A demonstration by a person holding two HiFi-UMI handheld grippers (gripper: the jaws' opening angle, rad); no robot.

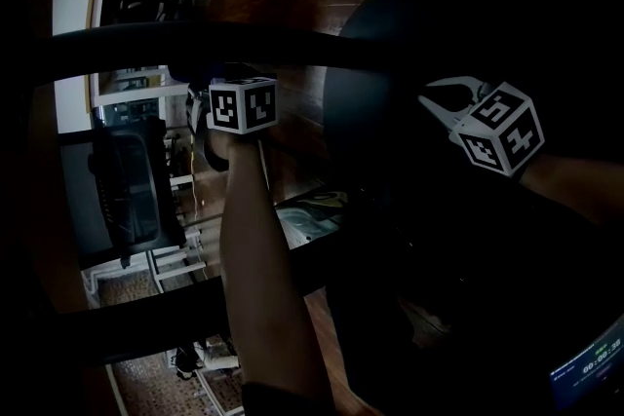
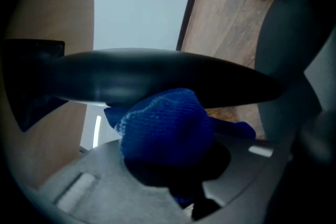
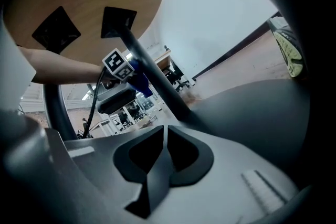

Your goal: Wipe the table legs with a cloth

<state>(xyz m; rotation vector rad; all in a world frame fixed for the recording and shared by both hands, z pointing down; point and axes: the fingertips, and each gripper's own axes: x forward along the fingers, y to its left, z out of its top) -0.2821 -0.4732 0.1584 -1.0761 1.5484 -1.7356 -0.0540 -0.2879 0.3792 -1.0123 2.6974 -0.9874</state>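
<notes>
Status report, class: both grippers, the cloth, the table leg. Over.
Left gripper shut on blue knitted cloth. Cloth against black slanted table leg. Right gripper shut, empty, off the leg. Nothing in the way.

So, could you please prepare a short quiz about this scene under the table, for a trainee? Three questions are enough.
1. True or false: the right tool holds the blue cloth.
2. The cloth lies against: A) the black table leg; B) the sneaker; C) the wooden floor.
3. How do the right tool's jaws stand?

Key:
1. False; the left tool is shut on the cloth.
2. A.
3. Together, with nothing between them.
</notes>
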